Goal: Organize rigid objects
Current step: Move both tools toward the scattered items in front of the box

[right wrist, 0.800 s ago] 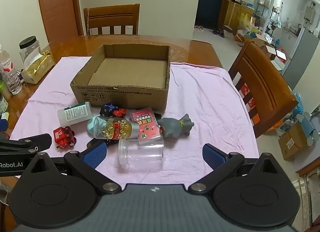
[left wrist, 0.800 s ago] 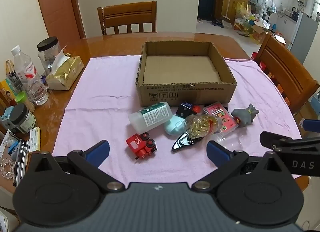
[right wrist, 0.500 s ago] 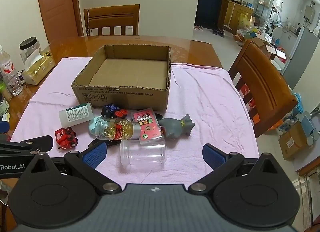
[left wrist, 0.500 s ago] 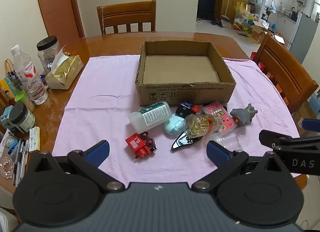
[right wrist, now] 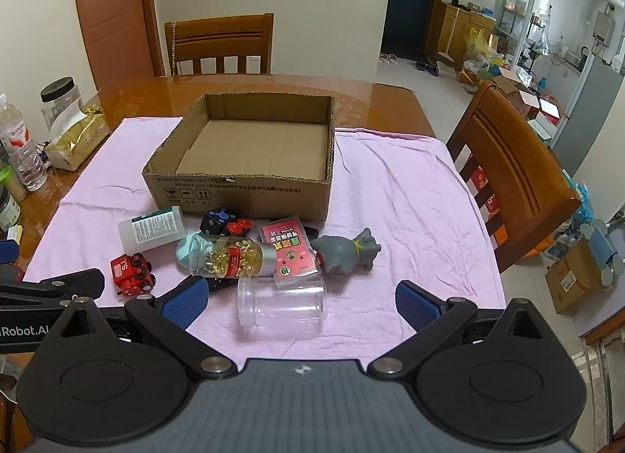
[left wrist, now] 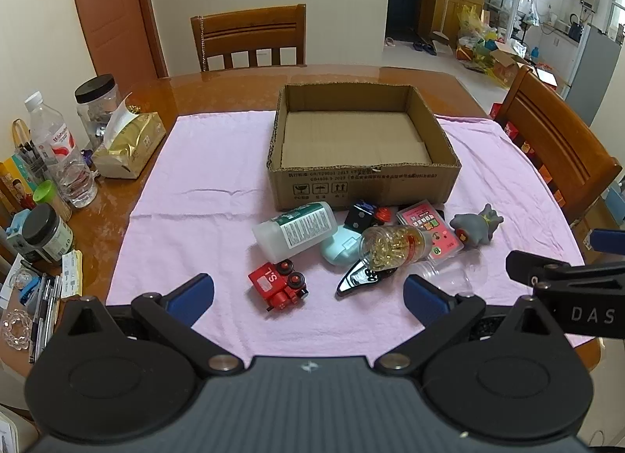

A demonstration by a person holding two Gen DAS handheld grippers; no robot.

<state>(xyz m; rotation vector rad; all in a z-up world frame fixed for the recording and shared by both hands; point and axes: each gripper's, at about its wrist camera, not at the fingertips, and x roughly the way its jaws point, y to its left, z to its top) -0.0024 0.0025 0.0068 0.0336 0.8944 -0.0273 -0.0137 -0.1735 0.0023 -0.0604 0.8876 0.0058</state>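
Both my claws are wide open with nothing in them: left claw [left wrist: 308,292] over the red toy train [left wrist: 278,285], right claw [right wrist: 299,298] over the clear jar [right wrist: 281,306]. Toys are piled in front of the empty cardboard box [left wrist: 363,183].

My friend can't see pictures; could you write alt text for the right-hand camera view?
An open right gripper hovers over a clear empty jar lying among toys and bottles on a pink cloth, before an empty cardboard box.
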